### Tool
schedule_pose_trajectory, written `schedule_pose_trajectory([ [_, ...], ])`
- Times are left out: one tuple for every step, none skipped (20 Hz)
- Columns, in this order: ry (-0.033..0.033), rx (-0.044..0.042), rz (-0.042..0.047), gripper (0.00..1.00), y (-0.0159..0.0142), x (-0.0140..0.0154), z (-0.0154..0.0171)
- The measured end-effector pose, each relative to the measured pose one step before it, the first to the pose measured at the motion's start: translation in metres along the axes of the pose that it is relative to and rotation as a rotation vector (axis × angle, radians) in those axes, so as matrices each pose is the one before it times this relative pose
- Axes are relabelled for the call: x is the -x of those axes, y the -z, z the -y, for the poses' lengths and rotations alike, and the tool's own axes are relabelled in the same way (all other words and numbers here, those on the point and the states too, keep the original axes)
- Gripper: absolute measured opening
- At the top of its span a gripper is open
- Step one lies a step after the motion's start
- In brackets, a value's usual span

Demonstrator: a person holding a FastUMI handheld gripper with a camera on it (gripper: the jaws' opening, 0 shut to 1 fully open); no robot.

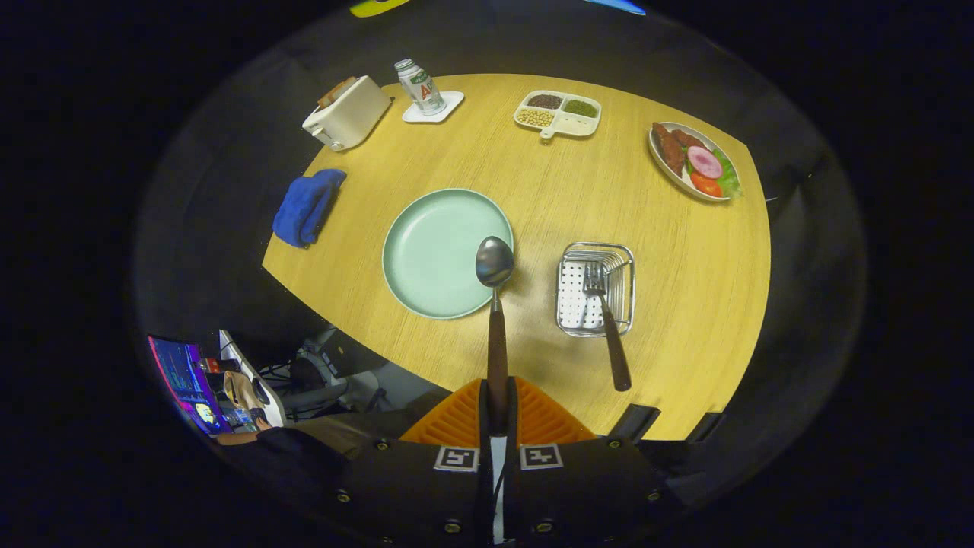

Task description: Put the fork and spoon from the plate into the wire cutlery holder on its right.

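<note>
Toaster (346, 113), bottle (419, 86), blue cloth (306, 205), divided dish (557, 113), food plate (694, 161).

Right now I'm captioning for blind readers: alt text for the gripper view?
The tool is shut on a spoon, bowl over the green plate's rim. A fork stands in the wire holder beside it.

One spoon (494, 262), one fork (605, 320), two plates (434, 255), one wire holder (596, 289), one toaster (346, 114), one bottle (420, 86)
</note>
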State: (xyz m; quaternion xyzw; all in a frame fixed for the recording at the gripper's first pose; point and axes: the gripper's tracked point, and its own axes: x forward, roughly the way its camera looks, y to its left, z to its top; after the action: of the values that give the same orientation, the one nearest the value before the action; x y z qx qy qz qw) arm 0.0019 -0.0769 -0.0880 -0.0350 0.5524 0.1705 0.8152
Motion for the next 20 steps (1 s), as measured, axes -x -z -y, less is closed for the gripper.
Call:
schedule_pose_trajectory([
  [0.01223,-0.00800,0.00141,0.05,0.00124,0.00464,0.00776],
  [0.00997,-0.00700,-0.00013,0.06,0.00097,0.00444,0.00713],
  [0.00834,-0.00609,-0.00472,0.05,0.00303,0.00346,0.00632],
  [0.00751,-0.00566,-0.00573,0.06,0.00213,0.00323,0.00655],
  [0.00739,-0.00268,-0.00924,0.06,0.00242,0.00278,0.00561],
  [0.00914,-0.00263,-0.01141,0.06,0.00230,0.00225,0.00667],
  [0.00841,0.00102,-0.00924,0.06,0.00163,0.00127,0.00530],
  [0.00781,-0.00055,-0.00919,0.05,0.00108,0.00180,0.00575],
  [0.00830,0.00225,-0.00960,0.06,0.00044,0.00120,0.00521],
  [0.00586,0.00125,-0.00694,0.05,-0.00034,0.00099,0.00446],
  [0.00407,-0.00122,-0.00524,0.06,-0.00013,0.00036,0.00330],
  [0.00335,0.00336,-0.00633,0.06,-0.00115,0.00059,0.00268],
  [0.00301,0.00112,-0.00708,0.06,-0.00019,-0.00014,0.00199],
  [0.00074,0.00315,-0.00700,0.05,-0.00058,-0.00047,0.00241],
  [-0.00087,0.00199,-0.00541,0.06,-0.00088,-0.00120,0.00102],
  [-0.00157,0.00062,-0.00364,0.06,-0.00220,-0.00150,0.00107],
  [-0.00162,0.00252,-0.00801,0.05,0.00000,-0.00245,0.00100],
  [0.00095,0.00112,-0.00973,0.05,-0.00035,-0.00186,0.00268],
  [0.00292,0.00242,-0.00917,0.06,-0.00131,-0.00226,0.00164],
  [0.00111,0.00261,-0.00786,0.06,-0.00132,-0.00274,0.00162],
])
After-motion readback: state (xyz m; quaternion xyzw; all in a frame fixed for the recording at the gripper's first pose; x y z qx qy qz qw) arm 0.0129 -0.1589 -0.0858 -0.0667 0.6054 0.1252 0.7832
